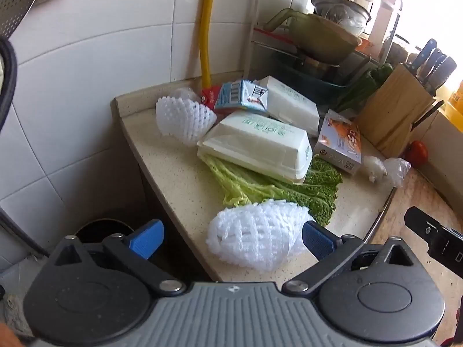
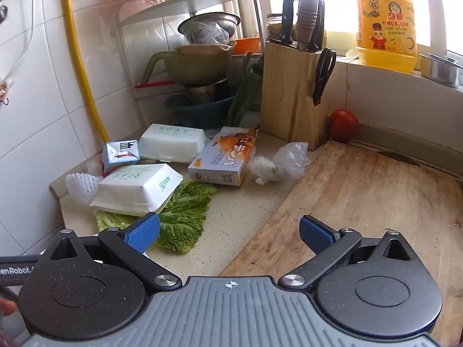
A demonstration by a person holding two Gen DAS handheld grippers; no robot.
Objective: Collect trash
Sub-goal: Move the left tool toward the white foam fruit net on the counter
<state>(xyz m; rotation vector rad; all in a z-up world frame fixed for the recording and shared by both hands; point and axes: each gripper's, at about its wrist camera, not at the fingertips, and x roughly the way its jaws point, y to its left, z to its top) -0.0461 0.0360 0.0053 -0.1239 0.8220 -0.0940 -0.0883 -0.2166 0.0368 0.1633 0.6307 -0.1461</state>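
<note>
Trash lies on the counter corner: two white foam boxes (image 1: 254,144) (image 2: 139,188), a cabbage leaf (image 1: 277,190) (image 2: 179,217) under the nearer box, a small blue carton (image 1: 243,95) (image 2: 120,151), an orange-printed box (image 1: 341,144) (image 2: 225,156), crumpled clear plastic (image 1: 387,167) (image 2: 280,162) and two white foam fruit nets (image 1: 254,240) (image 1: 182,118). My left gripper (image 1: 231,237) is open, with the near net between its fingers, close to the right one. My right gripper (image 2: 230,235) is open and empty over the counter and board edge.
A dark bin (image 1: 101,231) stands below the counter's left end. A wooden cutting board (image 2: 361,202) lies to the right. A knife block (image 2: 292,92), a tomato (image 2: 343,125), a dish rack with bowls (image 2: 202,63) and a detergent bottle (image 2: 385,20) stand behind.
</note>
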